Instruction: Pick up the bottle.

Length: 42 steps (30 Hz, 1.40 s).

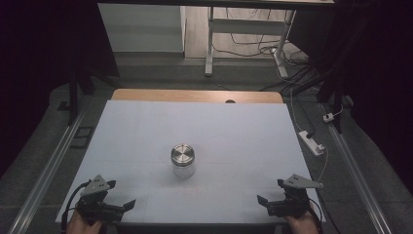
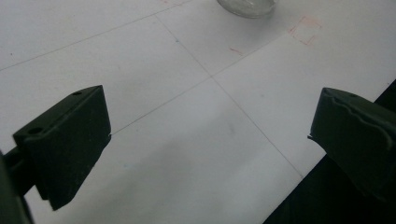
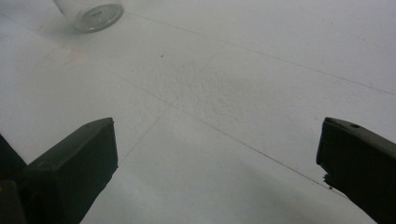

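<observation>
Jar (image 1: 182,161) dead centre on the white bench (image 1: 146,131), standing upright with its metal lid (image 1: 182,154) on top and clear glass below, and nothing touching it. Both grippers sit back at the near edge, well apart from it. Left gripper (image 1: 122,206) waits at the near left corner, jaws spread wide with bare bench between them; in the left gripper view the jar's base (image 2: 246,6) peeks in at the top, ahead and a little to the right of the gap. Right gripper (image 1: 265,202) waits at the near right corner, jaws spread just as wide and holding nothing; in the right gripper view the jar (image 3: 89,13) shows far up at the top left, so it lies ahead and off to the left of that gap.

So the jar stands between the two, forward of both, and neither hand looks clearly nearer from above; call it even. Its long axis runs straight up, which means a side-on grasp around the glass body or the lid seems the natural approach. Each gripper would have to travel forward and inward toward the middle to reach it.
</observation>
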Available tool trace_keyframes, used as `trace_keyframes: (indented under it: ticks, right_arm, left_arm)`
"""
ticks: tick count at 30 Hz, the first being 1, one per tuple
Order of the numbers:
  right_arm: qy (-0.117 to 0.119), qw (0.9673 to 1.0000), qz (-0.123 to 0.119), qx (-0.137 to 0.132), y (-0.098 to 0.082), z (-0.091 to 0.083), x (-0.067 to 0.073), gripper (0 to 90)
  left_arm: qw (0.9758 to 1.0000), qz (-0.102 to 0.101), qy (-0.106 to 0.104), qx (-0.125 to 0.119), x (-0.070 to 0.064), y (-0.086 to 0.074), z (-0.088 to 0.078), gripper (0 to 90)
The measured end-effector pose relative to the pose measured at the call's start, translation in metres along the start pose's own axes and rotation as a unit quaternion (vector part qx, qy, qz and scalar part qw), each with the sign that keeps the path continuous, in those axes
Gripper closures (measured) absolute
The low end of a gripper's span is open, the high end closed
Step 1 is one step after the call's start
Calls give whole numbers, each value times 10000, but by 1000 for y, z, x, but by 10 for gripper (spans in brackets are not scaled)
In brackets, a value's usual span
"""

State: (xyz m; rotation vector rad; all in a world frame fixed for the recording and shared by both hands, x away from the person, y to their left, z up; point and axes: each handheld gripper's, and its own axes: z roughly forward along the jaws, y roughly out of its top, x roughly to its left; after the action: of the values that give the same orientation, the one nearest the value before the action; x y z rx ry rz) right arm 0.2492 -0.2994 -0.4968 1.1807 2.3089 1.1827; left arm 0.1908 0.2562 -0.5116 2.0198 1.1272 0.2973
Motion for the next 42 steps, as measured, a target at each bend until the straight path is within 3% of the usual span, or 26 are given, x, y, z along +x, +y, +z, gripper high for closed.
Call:
trace_keyframes:
  ticks: [5,13,24,29,42]
  right_arm:
    - [4,10000,10,6,0,0,0,0]
    - [27,10000,22,-21,0,0,-1,0]
    - [49,9999,74,-92,-1,-2,-2,0]
    - [52,9999,73,-92,-1,-2,-2,0]
    - [71,10000,28,-61,-1,-1,-1,0]
  left_arm:
    - [10000,58,-9,-23,-1,3,2,0]
    - [9995,240,-215,0,-3,11,12,0]
    - [9969,424,-654,-111,0,22,29,0]
    - [9961,526,-664,-239,0,28,37,0]
    - [9937,792,-739,-281,0,47,61,0]
